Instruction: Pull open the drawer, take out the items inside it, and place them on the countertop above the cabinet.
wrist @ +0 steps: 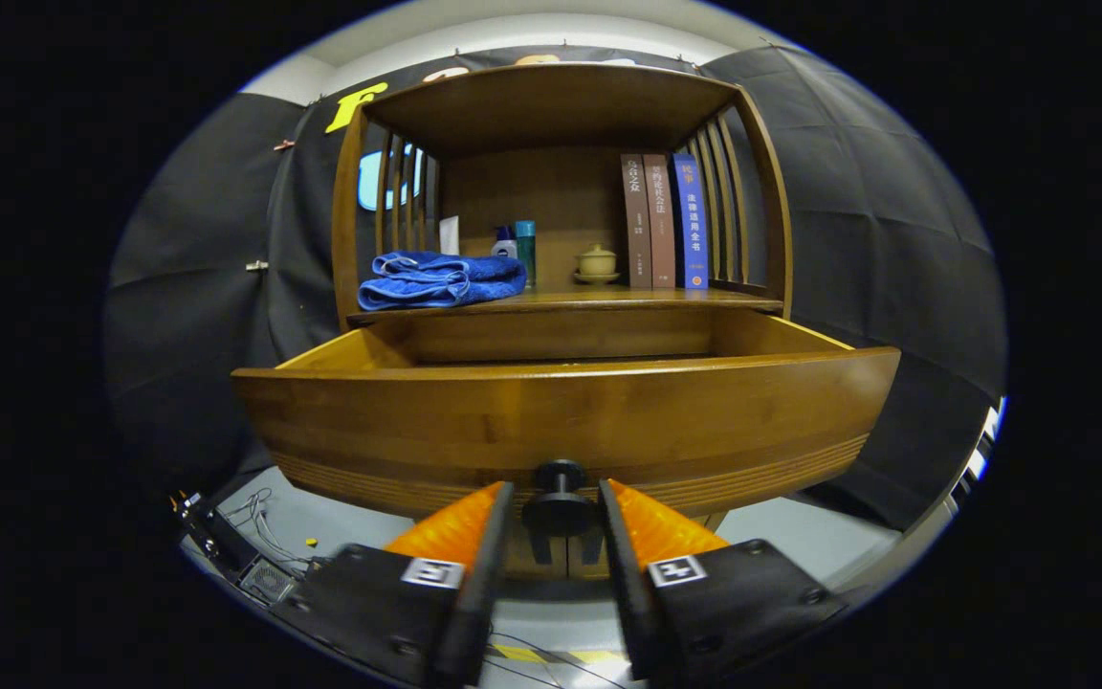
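Gripper-mounted fisheye — low, close, facing drawer (pixel 565 411) front.

We hold our gripper (pixel 559 498) level and pointing straight ahead toward twelve o'clock. Its two fingers (pixel 460 526) reach forward side by side, one at about seven o'clock and the other at five, angled slightly inward toward their tips. The jaws stand narrowly apart, with the drawer knob (pixel 559 498) between the tips; whether both fingers press on it we cannot tell.
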Action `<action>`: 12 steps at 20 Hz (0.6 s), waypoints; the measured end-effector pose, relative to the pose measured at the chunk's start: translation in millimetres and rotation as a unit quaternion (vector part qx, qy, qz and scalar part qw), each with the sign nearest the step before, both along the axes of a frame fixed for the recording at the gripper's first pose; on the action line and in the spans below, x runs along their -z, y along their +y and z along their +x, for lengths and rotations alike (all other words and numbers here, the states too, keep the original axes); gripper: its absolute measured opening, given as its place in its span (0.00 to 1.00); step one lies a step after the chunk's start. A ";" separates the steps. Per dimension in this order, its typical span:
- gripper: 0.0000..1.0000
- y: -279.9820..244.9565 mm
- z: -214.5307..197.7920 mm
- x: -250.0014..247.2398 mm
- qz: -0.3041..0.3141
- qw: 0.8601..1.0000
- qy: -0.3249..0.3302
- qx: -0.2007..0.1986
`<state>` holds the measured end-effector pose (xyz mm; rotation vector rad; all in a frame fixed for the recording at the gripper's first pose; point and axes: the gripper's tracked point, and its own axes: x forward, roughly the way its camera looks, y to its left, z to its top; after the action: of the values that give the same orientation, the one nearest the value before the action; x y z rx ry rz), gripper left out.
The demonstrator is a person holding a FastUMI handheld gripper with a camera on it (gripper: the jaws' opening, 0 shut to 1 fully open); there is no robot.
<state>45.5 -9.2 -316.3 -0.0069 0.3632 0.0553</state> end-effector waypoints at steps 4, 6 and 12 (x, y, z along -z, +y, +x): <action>0.99 -7.5 -15.5 -10.4 -0.031 0.999 0.000 -0.016; 0.99 -10.7 -16.4 -41.2 -0.040 0.999 -0.013 -0.021; 0.99 -15.3 27.8 -139.8 -0.013 0.999 -0.008 -0.045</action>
<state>73.3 -24.5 -176.5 -0.0490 0.3472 0.1402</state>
